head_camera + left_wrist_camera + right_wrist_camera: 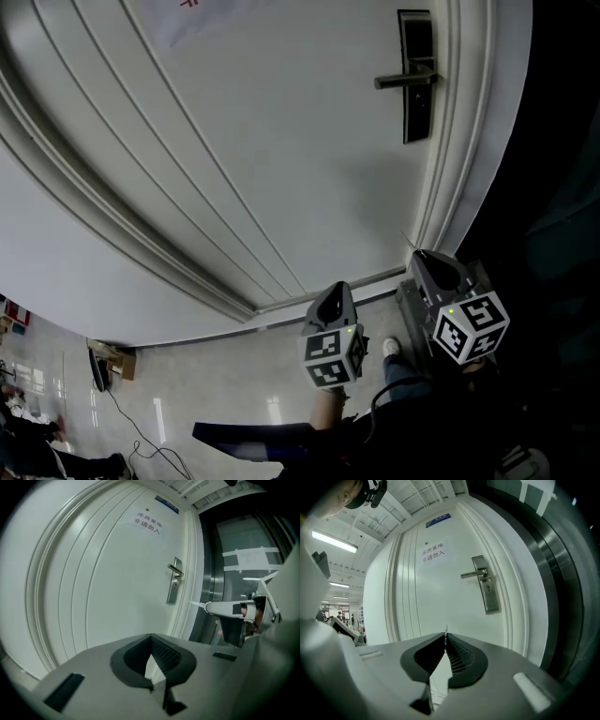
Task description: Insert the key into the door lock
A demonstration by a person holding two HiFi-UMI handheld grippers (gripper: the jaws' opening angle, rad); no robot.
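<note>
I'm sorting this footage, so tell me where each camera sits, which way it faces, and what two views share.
Head view: on the person's head, facing the door; left gripper, right gripper and a shoe show.
Left gripper view: on that gripper, along its shut jaws toward the door; right gripper shows.
Right gripper view: on that gripper, along jaws shut on the key, toward the lock plate.
Shared: all show the door handle.

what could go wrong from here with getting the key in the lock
1. Only a thin tip of the key shows past the shut jaws of the right gripper, so it may twist or slip on contact.
2. The keyhole looks small and sits just under the handle; the approach could miss it or bump the handle.
3. The left gripper hangs close beside the right one, and they might knock together.
</note>
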